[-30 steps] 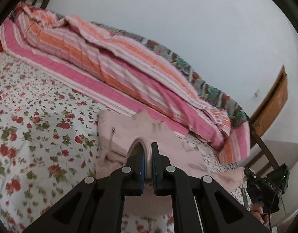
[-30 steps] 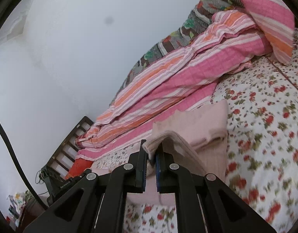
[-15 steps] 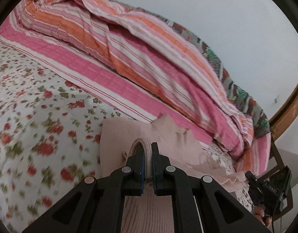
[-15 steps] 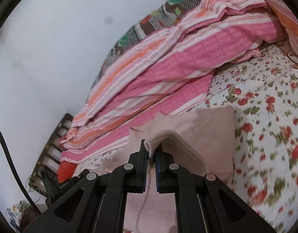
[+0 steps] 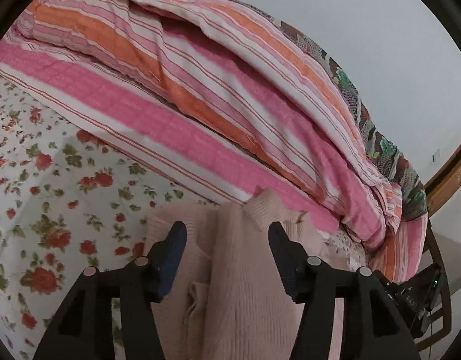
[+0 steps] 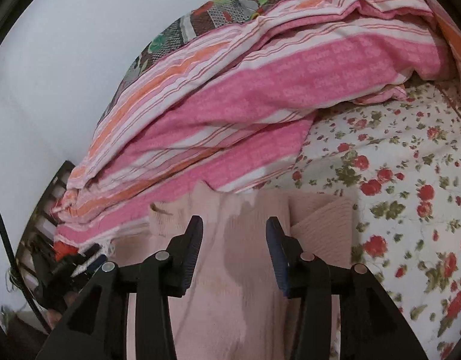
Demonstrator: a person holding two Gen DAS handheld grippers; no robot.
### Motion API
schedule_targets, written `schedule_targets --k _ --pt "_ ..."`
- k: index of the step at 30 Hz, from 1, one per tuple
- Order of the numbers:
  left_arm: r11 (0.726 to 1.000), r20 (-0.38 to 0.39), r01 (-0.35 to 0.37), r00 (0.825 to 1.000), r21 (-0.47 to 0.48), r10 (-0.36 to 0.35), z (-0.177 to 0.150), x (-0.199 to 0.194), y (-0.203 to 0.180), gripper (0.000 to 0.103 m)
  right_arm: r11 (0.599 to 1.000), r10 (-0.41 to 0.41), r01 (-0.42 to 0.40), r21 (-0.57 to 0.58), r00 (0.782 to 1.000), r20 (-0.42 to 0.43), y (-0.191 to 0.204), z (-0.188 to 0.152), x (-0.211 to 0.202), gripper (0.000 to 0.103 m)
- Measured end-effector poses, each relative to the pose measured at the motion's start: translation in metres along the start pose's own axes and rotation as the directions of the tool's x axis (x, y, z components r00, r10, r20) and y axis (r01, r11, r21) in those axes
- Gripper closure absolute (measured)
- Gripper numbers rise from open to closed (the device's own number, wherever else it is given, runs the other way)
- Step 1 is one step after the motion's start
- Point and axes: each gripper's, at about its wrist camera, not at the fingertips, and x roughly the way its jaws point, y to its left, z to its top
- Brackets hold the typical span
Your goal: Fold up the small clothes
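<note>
One pale pink knit garment [image 5: 245, 270] lies on one bed [image 5: 50, 186] covered by a single rose-print sheet, and one pink-and-orange striped quilt [image 5: 200, 114] is bunched behind it, with one darker patterned blanket [image 5: 377, 138] showing along its far edge. Two claws are in view, the left claw [image 5: 227, 240] and the right claw [image 6: 231, 231], each with two fingers spread apart, so four fingers in all. One wooden bed frame end [image 5: 446, 177] shows at the edge.

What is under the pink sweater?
The pink sweater lies on the floral bedsheet, which shows around it. Its far edge meets the striped blanket. Whatever lies directly beneath the sweater is covered. Both grippers, left and right, are open above it.
</note>
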Motion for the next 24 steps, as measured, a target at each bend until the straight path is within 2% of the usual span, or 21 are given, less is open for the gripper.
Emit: schedule_targets --k 6,12,16,18,24 --pt "1.000 -0.040 -0.012 0.999 0.012 0.012 -0.018 -0.017 0.007 0.048 1.000 -0.015 0.014 -0.024 1.000 -0.028 -0.007 -0.031 -0.030 0.059" --pt "0.995 -0.062 -0.028 0.998 0.095 0.034 -0.054 -0.048 0.003 0.044 0.988 -0.094 0.086 -0.130 0.994 -0.055 -0.008 -0.071 -0.072 0.059" --pt "0.987 -0.065 -0.044 0.996 0.157 0.055 -0.088 -0.074 0.004 0.043 0.988 -0.084 0.073 -0.138 0.993 -0.080 -0.011 -0.096 -0.096 0.055" --pt "0.986 -0.080 -0.020 0.996 0.164 0.033 -0.103 -0.085 0.006 0.043 0.989 -0.066 0.054 -0.134 0.993 -0.094 -0.013 -0.109 -0.101 0.054" --pt "0.993 -0.133 0.075 0.989 0.095 -0.062 -0.137 -0.097 0.015 0.043 0.995 0.013 -0.029 -0.099 0.987 -0.162 -0.013 -0.134 -0.087 0.054"
